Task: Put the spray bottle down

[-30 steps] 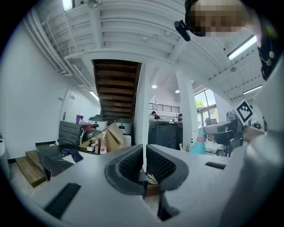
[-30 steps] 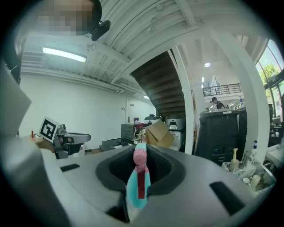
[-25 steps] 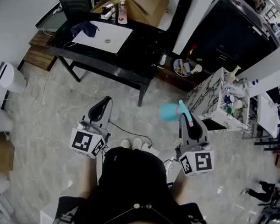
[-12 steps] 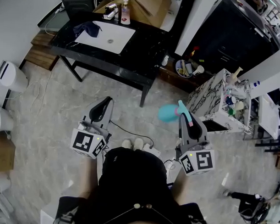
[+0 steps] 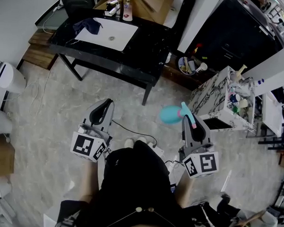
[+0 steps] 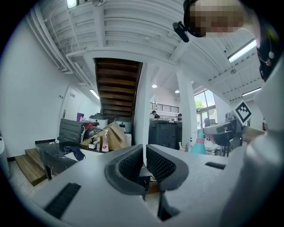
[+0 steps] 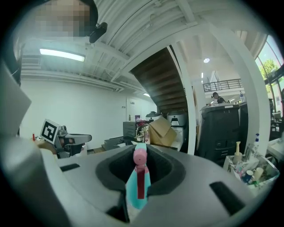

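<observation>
Head view: the right hand-held gripper [image 5: 188, 115] holds a teal spray bottle [image 5: 170, 114] in the air above the floor [image 5: 49, 112]. Left gripper view: the left hand-held gripper [image 6: 145, 160] is narrow, apparently empty. Right gripper view: its jaws clamp the bottle's neck.

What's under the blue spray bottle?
Only the grey marbled floor. The spray bottle hangs in the air, clamped in the right gripper, resting on nothing. The patch of floor straight below the bottle is covered by it.
</observation>
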Motion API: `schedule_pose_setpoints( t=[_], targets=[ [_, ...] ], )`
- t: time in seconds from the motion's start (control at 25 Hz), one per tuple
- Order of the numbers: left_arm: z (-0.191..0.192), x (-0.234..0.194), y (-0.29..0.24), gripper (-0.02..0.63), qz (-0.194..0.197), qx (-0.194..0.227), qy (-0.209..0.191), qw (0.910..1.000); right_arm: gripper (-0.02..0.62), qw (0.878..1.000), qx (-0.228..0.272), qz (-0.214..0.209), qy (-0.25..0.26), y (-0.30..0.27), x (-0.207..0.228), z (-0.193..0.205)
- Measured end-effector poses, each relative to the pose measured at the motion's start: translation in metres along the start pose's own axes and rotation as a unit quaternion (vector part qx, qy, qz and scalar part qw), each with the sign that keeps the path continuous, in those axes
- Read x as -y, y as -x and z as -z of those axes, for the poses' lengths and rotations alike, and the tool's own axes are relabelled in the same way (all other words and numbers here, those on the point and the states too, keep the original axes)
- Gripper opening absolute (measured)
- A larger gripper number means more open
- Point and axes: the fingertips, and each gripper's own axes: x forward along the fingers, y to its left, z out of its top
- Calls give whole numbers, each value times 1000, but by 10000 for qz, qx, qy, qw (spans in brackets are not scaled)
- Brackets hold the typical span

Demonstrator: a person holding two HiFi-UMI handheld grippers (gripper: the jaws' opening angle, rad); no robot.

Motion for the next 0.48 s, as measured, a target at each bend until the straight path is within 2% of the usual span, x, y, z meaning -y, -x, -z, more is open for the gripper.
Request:
schedule_pose_setpoints(
  t=[0.32,0.48],
  targets=[
    [9,2,-5,25,182,-155,-181,9995,67,9999,-38,141,-52,-5,3,5],
    [16,-6,-14,25,122,-222,-71,9997,67,9999,-69,110,4,-21,6,6]
  ],
)
